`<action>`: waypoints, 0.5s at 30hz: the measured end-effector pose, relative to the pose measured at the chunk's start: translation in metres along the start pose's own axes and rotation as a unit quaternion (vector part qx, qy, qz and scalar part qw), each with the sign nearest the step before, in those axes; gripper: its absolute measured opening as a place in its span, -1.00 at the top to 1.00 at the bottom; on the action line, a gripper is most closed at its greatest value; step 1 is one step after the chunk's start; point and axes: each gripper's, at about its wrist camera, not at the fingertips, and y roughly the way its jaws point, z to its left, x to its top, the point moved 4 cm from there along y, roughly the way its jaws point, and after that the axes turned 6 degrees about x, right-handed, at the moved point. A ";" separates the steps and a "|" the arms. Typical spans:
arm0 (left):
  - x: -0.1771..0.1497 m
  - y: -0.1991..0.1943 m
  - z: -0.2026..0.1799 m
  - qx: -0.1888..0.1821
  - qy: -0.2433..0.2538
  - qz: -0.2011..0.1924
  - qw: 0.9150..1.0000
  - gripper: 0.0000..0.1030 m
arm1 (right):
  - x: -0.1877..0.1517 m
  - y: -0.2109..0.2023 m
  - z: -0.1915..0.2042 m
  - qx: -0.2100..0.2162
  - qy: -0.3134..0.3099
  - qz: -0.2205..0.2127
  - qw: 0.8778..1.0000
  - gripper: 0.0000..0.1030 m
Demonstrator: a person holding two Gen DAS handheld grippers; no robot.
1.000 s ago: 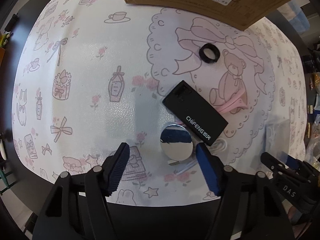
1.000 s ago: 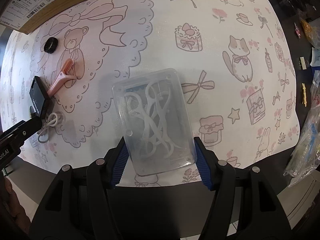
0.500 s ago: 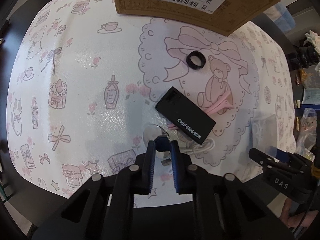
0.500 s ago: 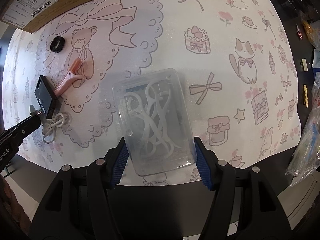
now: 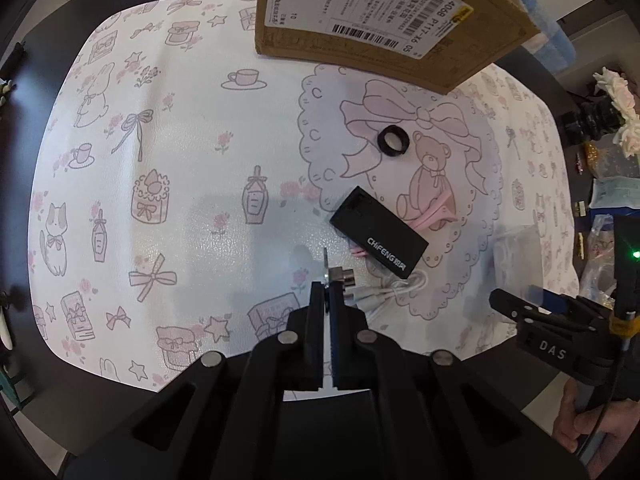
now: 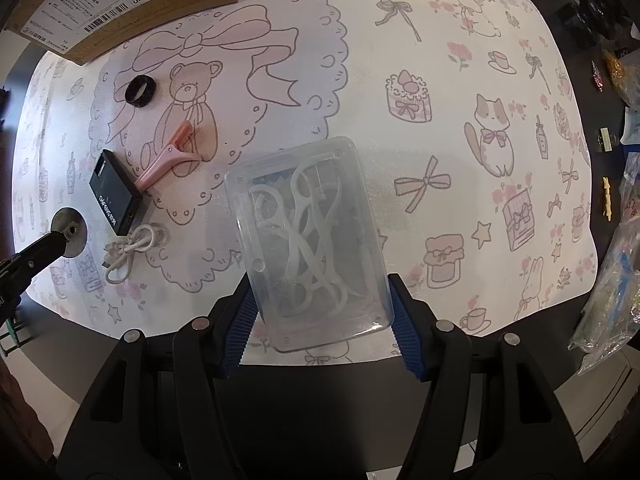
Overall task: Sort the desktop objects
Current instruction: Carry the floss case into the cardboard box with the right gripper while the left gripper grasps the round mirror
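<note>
The left gripper point(image 5: 328, 300) pinches a round metal disc point(image 6: 69, 232) edge-on; the right gripper point(image 6: 320, 316) clamps a clear floss-pick box point(image 6: 308, 240), with a black CHIFENG case point(image 5: 378, 237) nearby.

A home desk: I work over a tablecloth point(image 6: 400, 40) printed with bears, bows and cakes. A labelled cardboard parcel point(image 5: 384, 20) sits at twelve o'clock; artificial flowers point(image 5: 618, 92) and snack packets point(image 6: 612, 288) crowd three o'clock.
</note>
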 end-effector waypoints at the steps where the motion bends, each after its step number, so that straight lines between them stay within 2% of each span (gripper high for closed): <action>1: 0.001 -0.002 0.000 0.000 -0.001 -0.001 1.000 0.96 | 0.004 0.001 -0.005 0.000 0.000 -0.001 1.000 -0.25; 8: 0.012 -0.034 -0.006 0.006 -0.001 -0.021 1.000 0.96 | 0.038 -0.010 -0.045 0.007 -0.001 -0.014 1.000 -0.25; 13: 0.021 -0.059 -0.006 0.008 -0.008 -0.021 1.000 0.96 | 0.061 -0.038 -0.067 0.016 -0.009 -0.031 0.999 -0.25; 15: 0.025 -0.070 -0.008 0.016 -0.006 -0.028 0.999 0.96 | 0.018 -0.085 -0.046 0.021 -0.015 -0.034 0.999 -0.25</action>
